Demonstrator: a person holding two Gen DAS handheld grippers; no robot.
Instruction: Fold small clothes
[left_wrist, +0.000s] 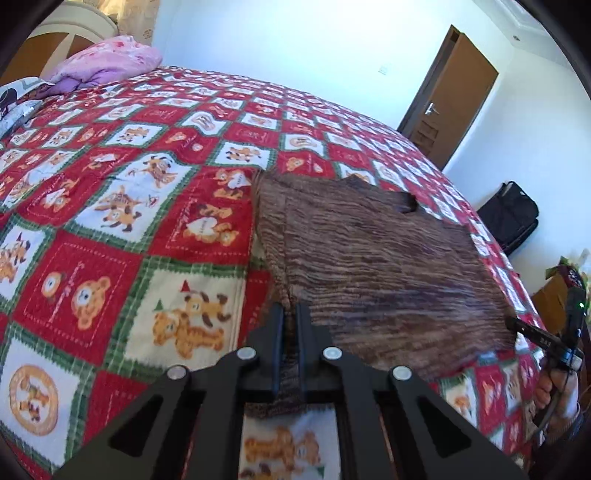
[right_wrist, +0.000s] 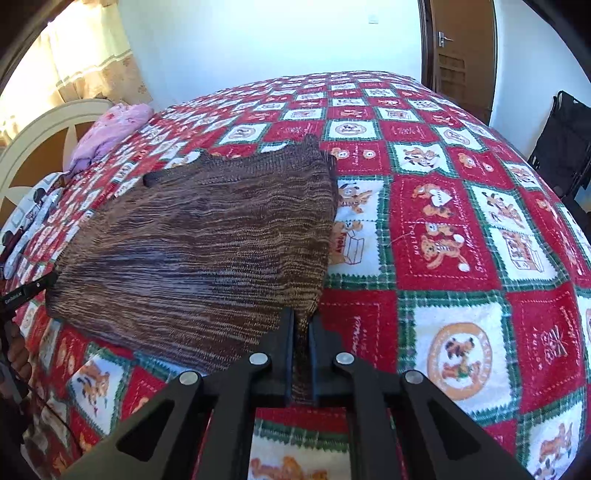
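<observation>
Lying flat on the bed's red patchwork quilt (left_wrist: 110, 229), one brown knitted garment (left_wrist: 369, 258), held at both near corners. Left tool (left_wrist: 290, 314): fingers pinched tight on the garment's near-left corner, knit running back between them. Right tool (right_wrist: 302, 325): likewise clamped on the near-right corner. Left view alone shows the black bag (left_wrist: 511, 216) by the wall and the right tool's tip at the hem. Right view alone shows the curtain (right_wrist: 88, 55).
</observation>
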